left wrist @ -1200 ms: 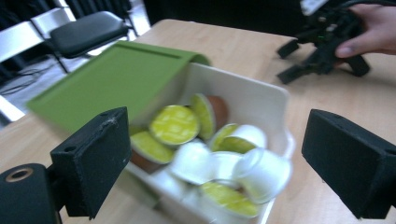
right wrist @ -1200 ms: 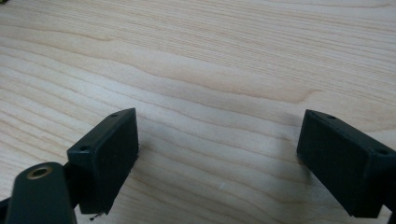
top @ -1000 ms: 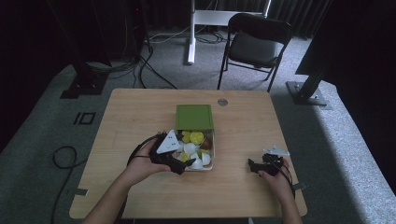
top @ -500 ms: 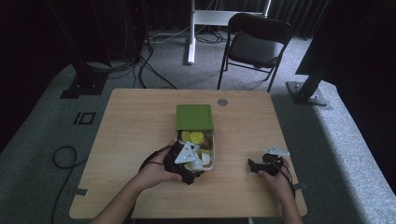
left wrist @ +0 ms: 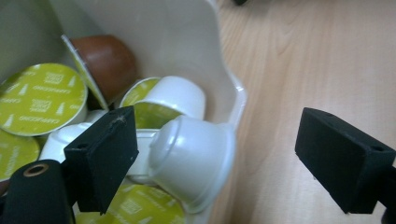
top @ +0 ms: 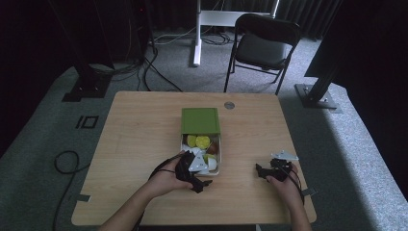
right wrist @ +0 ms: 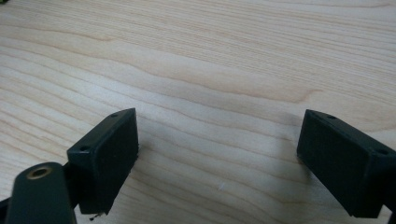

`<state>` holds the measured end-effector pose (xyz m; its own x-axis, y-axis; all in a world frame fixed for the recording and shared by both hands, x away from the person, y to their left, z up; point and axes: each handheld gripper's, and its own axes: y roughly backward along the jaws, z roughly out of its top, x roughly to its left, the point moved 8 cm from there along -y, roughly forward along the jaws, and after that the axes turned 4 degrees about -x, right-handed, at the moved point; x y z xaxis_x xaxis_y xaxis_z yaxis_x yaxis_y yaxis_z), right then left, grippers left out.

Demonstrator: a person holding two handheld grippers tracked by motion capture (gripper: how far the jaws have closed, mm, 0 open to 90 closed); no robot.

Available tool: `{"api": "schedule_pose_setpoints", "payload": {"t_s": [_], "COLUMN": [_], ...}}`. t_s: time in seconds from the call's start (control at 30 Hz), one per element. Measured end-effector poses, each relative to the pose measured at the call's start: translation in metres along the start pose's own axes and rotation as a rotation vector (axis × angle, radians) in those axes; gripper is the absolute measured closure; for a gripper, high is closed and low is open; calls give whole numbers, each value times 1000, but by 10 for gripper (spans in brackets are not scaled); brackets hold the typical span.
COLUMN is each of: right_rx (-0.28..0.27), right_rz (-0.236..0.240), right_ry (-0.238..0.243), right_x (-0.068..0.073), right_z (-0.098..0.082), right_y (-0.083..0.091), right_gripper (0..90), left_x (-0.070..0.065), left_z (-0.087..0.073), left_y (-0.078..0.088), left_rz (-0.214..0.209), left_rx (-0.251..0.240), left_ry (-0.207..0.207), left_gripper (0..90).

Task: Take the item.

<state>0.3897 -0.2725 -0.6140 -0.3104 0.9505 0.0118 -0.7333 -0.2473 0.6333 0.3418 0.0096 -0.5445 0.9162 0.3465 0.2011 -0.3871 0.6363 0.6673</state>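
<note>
- One white box (top: 219,159) of coffee capsules sits on the wooden table (top: 144,130), its green lid (top: 200,120) lying just beyond it.
- In the left gripper view about seven capsules can be made out: several white ones, one brown capsule (left wrist: 105,60), and some with their green foil tops showing.
- A green foil top (left wrist: 39,99) reads "CAPPUCCINO"; the smaller print is too small to read.
- The left gripper (left wrist: 219,154) dips into the near end of the box; its jaws stand wide and have just been closing a little. A white capsule (left wrist: 194,158) lies on its side between them, just beside the left pad, while the right pad is outside the box wall.
- The right gripper (right wrist: 217,161) rests low on bare table, jaws wide, nothing between them, well apart from the box.
</note>
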Motion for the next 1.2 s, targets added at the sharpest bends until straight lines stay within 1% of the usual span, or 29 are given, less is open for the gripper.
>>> {"api": "schedule_pose_setpoints", "payload": {"t_s": [0.1, 0.17, 0.2, 0.23, 0.27, 0.3, 0.37, 0.4, 0.43, 0.47, 0.5, 0.57, 0.63, 0.67, 0.7, 0.73, 0.83, 0.9, 0.93, 1.0, 1.03, 1.1, 1.13, 1.2], "right_rx": [0, 0, 0, 0, 1, 0, 0, 0, 0, 0, 0, 0, 0, 0, 0, 0, 0, 0, 0, 0, 0, 0, 0, 0], "right_rz": [0, 0, 0, 0, 0, 0, 0, 0, 0, 0, 0, 0, 0, 0, 0, 0, 0, 0, 0, 0, 0, 0, 0, 0], "right_ry": [0, 0, 0, 0, -1, -1, 0, 0, 0, 0, 0, 0, 0, 0, -1, 0, -1, -1, -1, 0, 0, -1, 0, 0], "right_x": [0, 0, 0, 0, 0, 0, 0, 0, 0, 0, 0, 0, 0, 0, 0, 0, 0, 0, 0, 0, 0, 0, 0, 0], "right_z": [0, 0, 0, 0, 0, 0, 0, 0, 0, 0, 0, 0, 0, 0, 0, 0, 0, 0, 0, 0, 0, 0, 0, 0], "right_y": [0, 0, 0, 0, 0, 0, 0, 0, 0, 0, 0, 0, 0, 0, 0, 0, 0, 0, 0, 0, 0, 0, 0, 0], "right_gripper": [124, 125, 125, 124, 125, 124, 124, 124, 124, 124, 124, 125, 124, 124, 124, 124, 124, 124, 125, 124, 125, 125, 124, 125], "left_x": [1, 2, 2, 2, 3, 3, 2, 3, 4, 4, 4, 5, 5, 5, 5, 5, 4, 3, 3, 2, 2, 1, 2, 1], "left_z": [-5, -6, -6, -7, -8, -9, -11, -12, -14, -16, -18, -19, -18, -17, -16, -16, -15, -14, -13, -11, -10, -6, -5, -3], "left_y": [-2, -4, -4, -5, -5, -6, -7, -7, -8, -9, -9, -10, -10, -10, -11, -11, -11, -10, -10, -8, -7, -5, -4, -3], "left_rz": [2, 2, 2, 7, 17, 19, 18, 21, 32, 32, 25, 39, 35, 25, 17, 11, 17, 11, 8, 3, 1, 0, 2, 4], "left_rx": [38, 42, 43, 55, 68, 73, 98, 103, 118, 138, 157, 170, 184, 174, 163, 161, 160, 153, 148, 130, 125, 101, 92, 85], "left_ry": [-7, 2, -3, -5, -9, -17, -13, -11, -13, -8, 0, 18, 43, 53, 74, 80, 65, 74, 72, 85, 84, 105, 108, 119], "left_gripper": [169, 219, 219, 252, 255, 296, 346, 353, 357, 386, 393, 425, 426, 431, 430, 430, 436, 443, 450, 465, 475, 513, 524, 541]}}
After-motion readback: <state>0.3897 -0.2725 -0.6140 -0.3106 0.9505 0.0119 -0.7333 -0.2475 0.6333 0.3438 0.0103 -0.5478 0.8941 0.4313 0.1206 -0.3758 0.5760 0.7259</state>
